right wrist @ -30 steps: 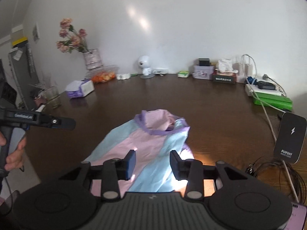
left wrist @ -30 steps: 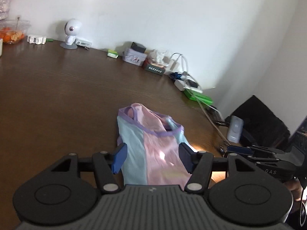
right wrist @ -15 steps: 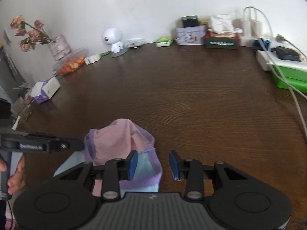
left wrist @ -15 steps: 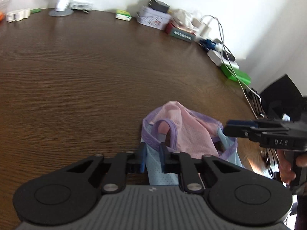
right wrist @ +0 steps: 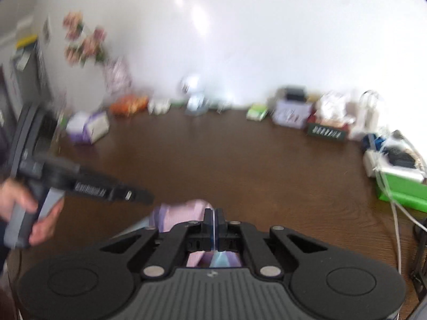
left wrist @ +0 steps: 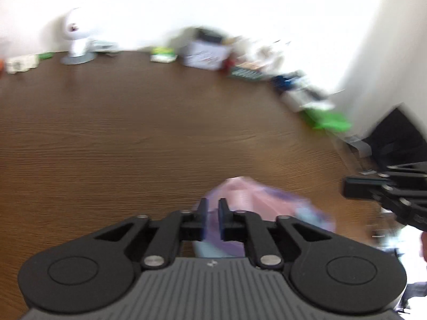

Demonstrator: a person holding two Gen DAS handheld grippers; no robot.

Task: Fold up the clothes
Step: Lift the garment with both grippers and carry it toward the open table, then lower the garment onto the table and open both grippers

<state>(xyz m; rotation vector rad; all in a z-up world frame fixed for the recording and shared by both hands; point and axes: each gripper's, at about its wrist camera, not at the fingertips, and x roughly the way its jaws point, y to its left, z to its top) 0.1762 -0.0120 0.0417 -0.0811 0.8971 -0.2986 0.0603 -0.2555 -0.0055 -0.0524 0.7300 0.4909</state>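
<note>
Closest in, the left gripper (left wrist: 212, 220) pinches the purple-edged hem of the pink and blue garment (left wrist: 256, 202), its fingers drawn narrow on the cloth. The right gripper (right wrist: 214, 222) is clamped nearly flat on a thin fold of the same garment, which lies bunched on the brown table (right wrist: 240, 160) just ahead of both. In the right wrist view a hand (right wrist: 18, 202) grasps the left tool's handle, fingers pointing right. Farther back, blurred boxes line the wall.
</note>
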